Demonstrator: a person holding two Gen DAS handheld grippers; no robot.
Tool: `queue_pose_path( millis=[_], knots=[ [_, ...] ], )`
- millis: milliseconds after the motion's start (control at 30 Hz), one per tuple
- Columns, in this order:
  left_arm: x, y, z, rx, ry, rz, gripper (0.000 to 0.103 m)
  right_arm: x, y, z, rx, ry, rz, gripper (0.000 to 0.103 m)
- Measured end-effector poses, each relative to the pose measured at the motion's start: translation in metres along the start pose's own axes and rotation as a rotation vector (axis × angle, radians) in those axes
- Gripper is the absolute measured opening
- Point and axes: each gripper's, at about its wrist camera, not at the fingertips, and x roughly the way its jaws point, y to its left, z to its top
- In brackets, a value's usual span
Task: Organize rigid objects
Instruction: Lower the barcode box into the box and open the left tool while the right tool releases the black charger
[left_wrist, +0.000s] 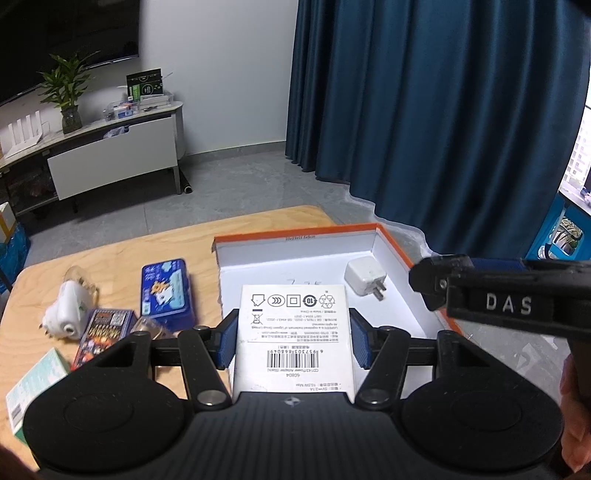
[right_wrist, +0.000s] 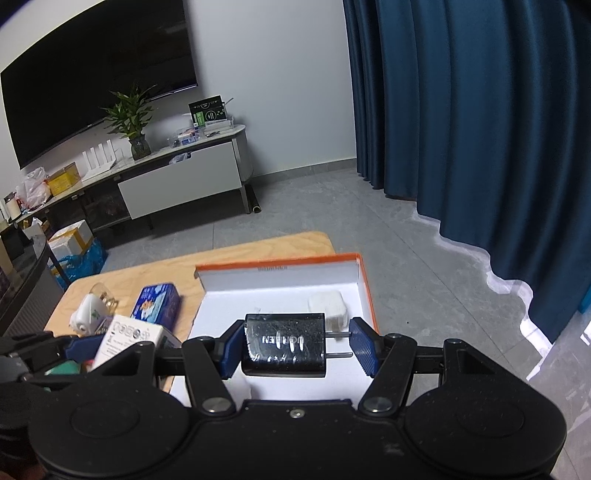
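progress: white charger (left_wrist: 364, 276) lies in orange-edged box (left_wrist: 391, 240). left claw (left_wrist: 291, 338) pinches white carton (left_wrist: 293, 325); right claw (right_wrist: 297, 345) pinches black charger (right_wrist: 284, 345) above the box. blue tin (left_wrist: 166, 290) and other items wait on desk (left_wrist: 110, 254).

We read "DAS" in pale letters on the right tool (left_wrist: 498, 295). The white box (left_wrist: 293, 332) carries a barcode numbered 6 957303 868049, "60804" and a "10" mark — all upside down. On the black charger (right_wrist: 284, 345) we read "UGREEN", inverted.
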Motion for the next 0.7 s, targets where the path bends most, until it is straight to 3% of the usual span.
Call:
queue_pose_path(
  millis=[200, 400, 700],
  knots=[
    [0.025, 0.001, 0.024, -0.016, 0.001, -0.013, 0.06, 0.028, -0.009, 0.03, 0.002, 0.008, -0.003, 0.073],
    [0.059, 0.005, 0.045, -0.053, 0.035, -0.029, 0.06, 0.067, -0.012, 0.056, 0.011, 0.069, 0.021, 0.073],
    [0.092, 0.005, 0.049, -0.049, 0.089, -0.028, 0.06, 0.115, -0.01, 0.067, 0.008, 0.144, 0.002, 0.073]
  ],
)
